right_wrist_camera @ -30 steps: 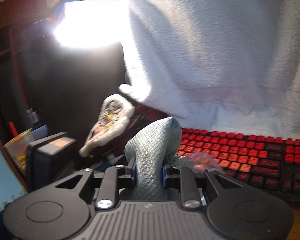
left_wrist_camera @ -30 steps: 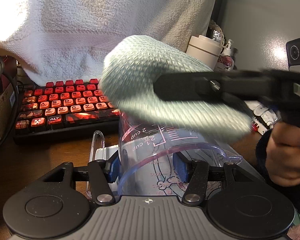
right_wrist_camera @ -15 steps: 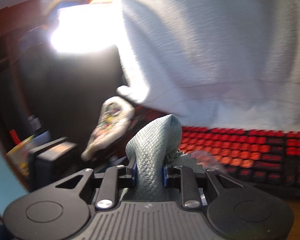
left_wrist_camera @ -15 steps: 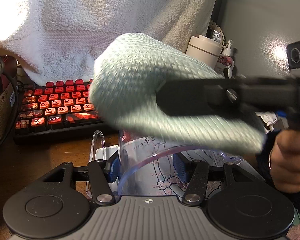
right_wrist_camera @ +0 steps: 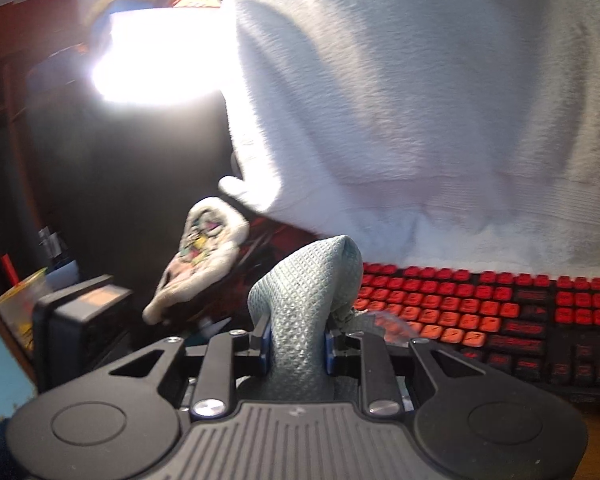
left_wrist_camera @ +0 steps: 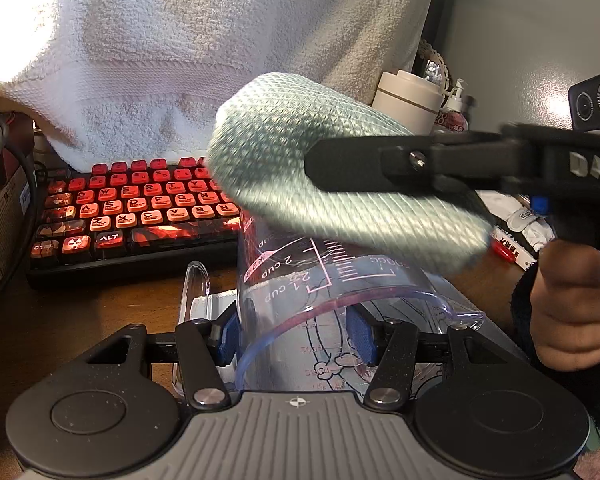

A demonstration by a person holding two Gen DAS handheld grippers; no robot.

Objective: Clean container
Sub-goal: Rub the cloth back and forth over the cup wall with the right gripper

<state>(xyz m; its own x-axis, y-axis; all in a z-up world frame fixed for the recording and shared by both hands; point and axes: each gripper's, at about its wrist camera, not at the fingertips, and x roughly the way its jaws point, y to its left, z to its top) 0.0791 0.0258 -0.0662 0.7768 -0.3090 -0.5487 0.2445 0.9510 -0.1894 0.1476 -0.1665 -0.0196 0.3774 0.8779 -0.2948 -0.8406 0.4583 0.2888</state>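
Left gripper (left_wrist_camera: 296, 334), jaws clenched on the clear plastic measuring cup (left_wrist_camera: 340, 300) at lower centre; right gripper (right_wrist_camera: 296, 342) grasps the pale-green waffle-weave cloth (right_wrist_camera: 304, 304) above the cup.

The left gripper (left_wrist_camera: 296, 334) points downward, its blue-padded fingers (left_wrist_camera: 225, 338) clamped on the clear measuring cup (left_wrist_camera: 340, 280). The right gripper (right_wrist_camera: 296, 340), gripped by a hand (left_wrist_camera: 572, 304) in a dark sleeve, pinches the green cloth (right_wrist_camera: 304, 300) above it.

Blurred cloth (left_wrist_camera: 340, 184) hides the measuring cup's (left_wrist_camera: 340, 280) mouth.
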